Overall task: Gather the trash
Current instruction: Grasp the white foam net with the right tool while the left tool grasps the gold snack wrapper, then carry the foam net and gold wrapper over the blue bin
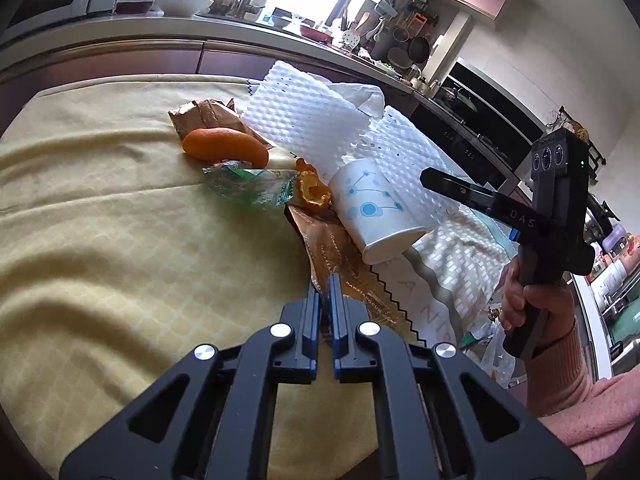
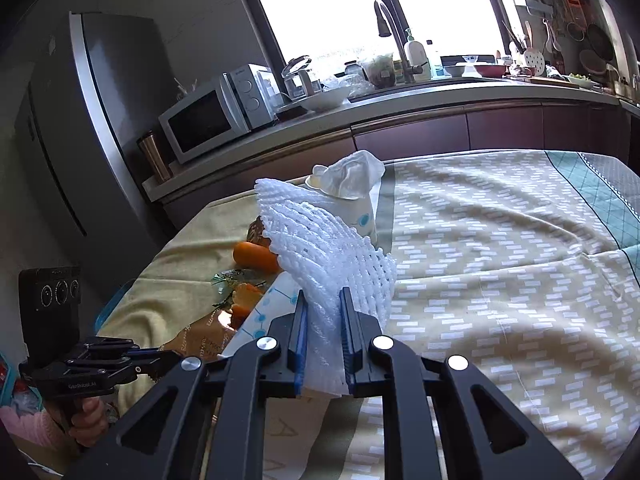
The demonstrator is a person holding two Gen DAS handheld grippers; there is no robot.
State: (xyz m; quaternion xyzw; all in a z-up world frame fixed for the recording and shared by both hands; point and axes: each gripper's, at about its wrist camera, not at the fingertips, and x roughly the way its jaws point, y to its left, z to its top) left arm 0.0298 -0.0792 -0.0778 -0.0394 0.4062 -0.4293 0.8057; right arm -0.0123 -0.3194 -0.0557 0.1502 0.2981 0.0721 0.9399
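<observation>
"DA5" reads in white on the black body of the right gripper (image 1: pixel 430 178). "GenRobot.AI" reads on the left gripper (image 2: pixel 170 360). Large letters "ANI" show on the tablecloth (image 1: pixel 432 312); gold script on the brown wrapper (image 1: pixel 340 256) is too small to read.

At twelve o'clock we note a kitchen counter (image 2: pixel 440 94) under a bright window (image 2: pixel 340 4). At ten, a microwave (image 2: pixel 212 118) beside a grey fridge (image 2: pixel 100 120). Tap (image 2: pixel 394 36) near one o'clock, pans (image 2: pixel 596 44) hanging at two. A patterned tablecloth (image 2: pixel 500 264) fills our foreground.
</observation>
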